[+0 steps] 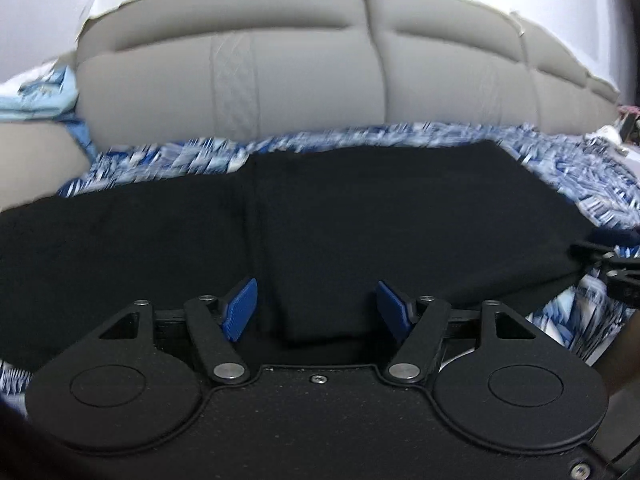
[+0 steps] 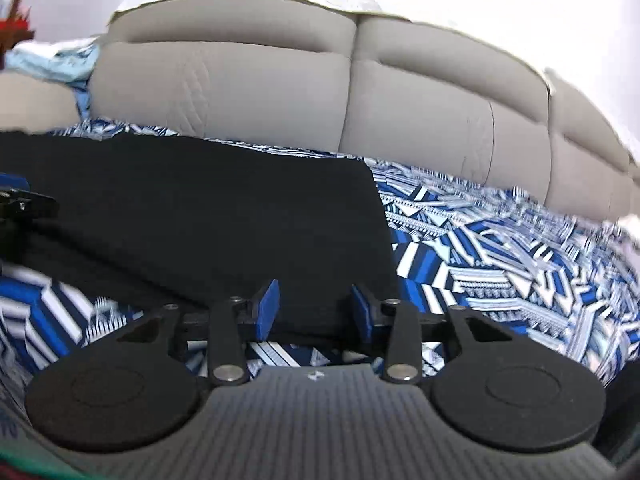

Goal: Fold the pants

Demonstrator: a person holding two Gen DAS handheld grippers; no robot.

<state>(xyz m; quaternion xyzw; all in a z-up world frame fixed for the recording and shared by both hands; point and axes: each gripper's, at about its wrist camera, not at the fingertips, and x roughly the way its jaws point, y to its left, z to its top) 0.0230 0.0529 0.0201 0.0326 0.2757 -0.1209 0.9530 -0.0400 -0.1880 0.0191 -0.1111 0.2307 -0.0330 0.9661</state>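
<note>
Black pants [image 1: 360,216] are spread on a blue-and-white patterned sheet [image 2: 500,264], before a grey padded headboard [image 1: 280,80]. Left gripper [image 1: 316,308] is seen parted, a folded pants edge between its pads, grip not confirmed. Right gripper [image 2: 316,308] is parted over the pants' right edge, pads apart from cloth. Bare sheet is left at the right.

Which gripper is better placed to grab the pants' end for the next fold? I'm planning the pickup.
Probably right. The right gripper straddles the near corner of the pants, at their end edge, jaws apart. The left gripper sits over a mid-length fold, jaws also apart.
</note>
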